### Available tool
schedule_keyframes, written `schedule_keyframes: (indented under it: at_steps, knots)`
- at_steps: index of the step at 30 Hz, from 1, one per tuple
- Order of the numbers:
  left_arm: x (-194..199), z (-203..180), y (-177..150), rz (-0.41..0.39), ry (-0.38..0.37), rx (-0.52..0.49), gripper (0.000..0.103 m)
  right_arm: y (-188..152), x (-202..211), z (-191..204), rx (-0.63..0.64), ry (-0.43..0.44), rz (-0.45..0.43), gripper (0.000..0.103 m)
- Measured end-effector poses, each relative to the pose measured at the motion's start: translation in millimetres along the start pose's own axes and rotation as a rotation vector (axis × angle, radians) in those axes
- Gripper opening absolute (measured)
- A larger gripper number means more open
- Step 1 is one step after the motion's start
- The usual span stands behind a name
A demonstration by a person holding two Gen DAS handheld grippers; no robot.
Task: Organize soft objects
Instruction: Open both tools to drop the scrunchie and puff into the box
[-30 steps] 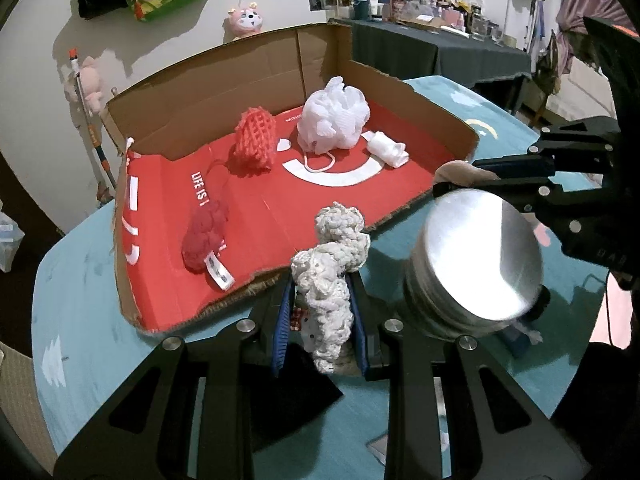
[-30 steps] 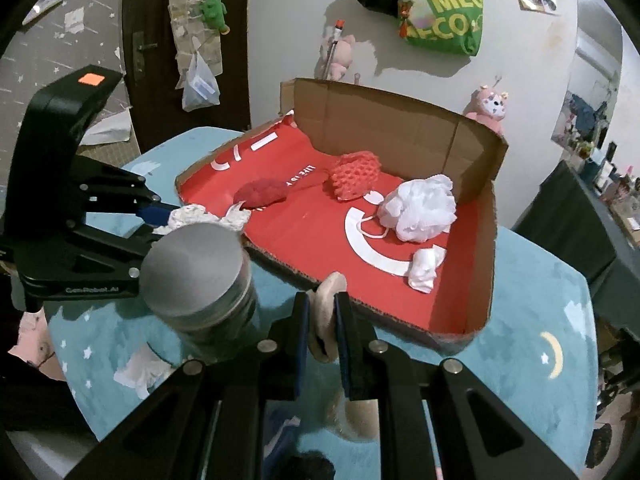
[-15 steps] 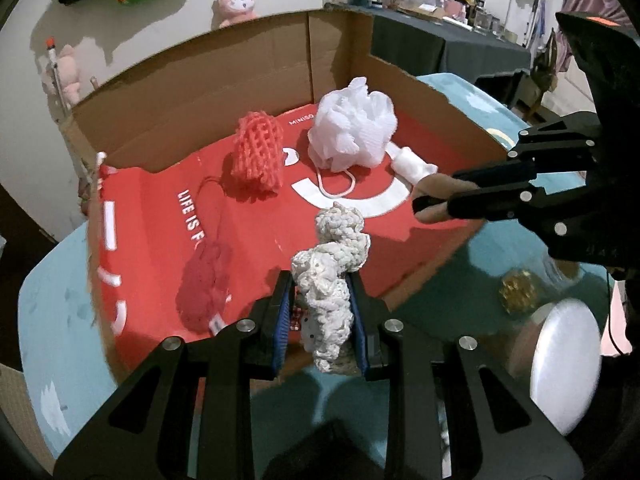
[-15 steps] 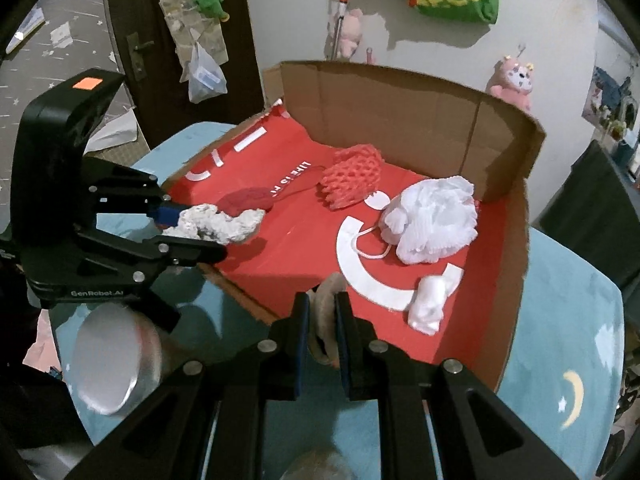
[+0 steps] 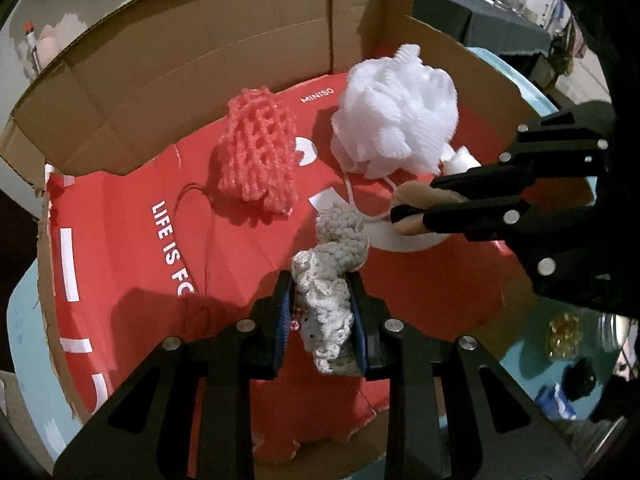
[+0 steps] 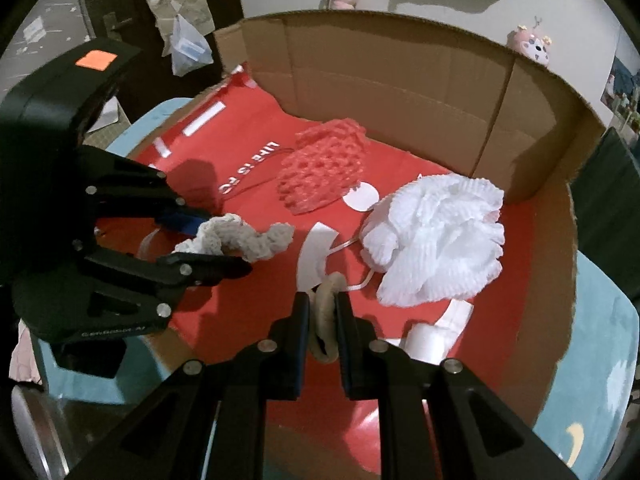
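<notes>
Cream crocheted scrunchie [image 5: 329, 280] clenched in left tongs [image 5: 322, 332], beige puff [image 6: 326, 316] pinched in right tongs [image 6: 323, 328]; both above red-lined cardboard box [image 6: 400, 80], white mesh loofah [image 6: 436, 236] just beyond right tips.

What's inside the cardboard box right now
Lying on the red bag lining the cardboard box: a pink foam net, a white mesh pouf and a small white roll. The box floor beneath is covered.

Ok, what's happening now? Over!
Left gripper shut on knitted scrunchie. Right gripper shut on beige puff. Both over red box. White loofah close ahead.
</notes>
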State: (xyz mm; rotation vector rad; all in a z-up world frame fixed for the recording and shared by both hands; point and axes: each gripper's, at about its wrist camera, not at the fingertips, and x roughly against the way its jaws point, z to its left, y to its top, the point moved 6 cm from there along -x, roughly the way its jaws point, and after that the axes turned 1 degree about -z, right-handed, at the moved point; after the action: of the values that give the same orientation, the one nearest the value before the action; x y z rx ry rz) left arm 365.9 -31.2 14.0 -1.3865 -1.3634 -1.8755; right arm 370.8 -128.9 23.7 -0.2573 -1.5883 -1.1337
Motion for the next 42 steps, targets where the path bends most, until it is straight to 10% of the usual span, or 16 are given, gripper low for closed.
schedule_keyframes:
  at_steps: [23,28,42]
  knots:
    - [-24,5,11,0.070,0.031,0.015,0.027,2,-16,-9,-0.004,-0.035,0.023,0.034]
    - [-21,2,11,0.063,0.027,0.012,0.061,1,-12,-9,0.007,-0.054,0.018,0.043]
    - [6,-4,9,0.004,0.057,0.008,0.061,-4,4,-6,-0.001,-0.081,0.009,0.058]
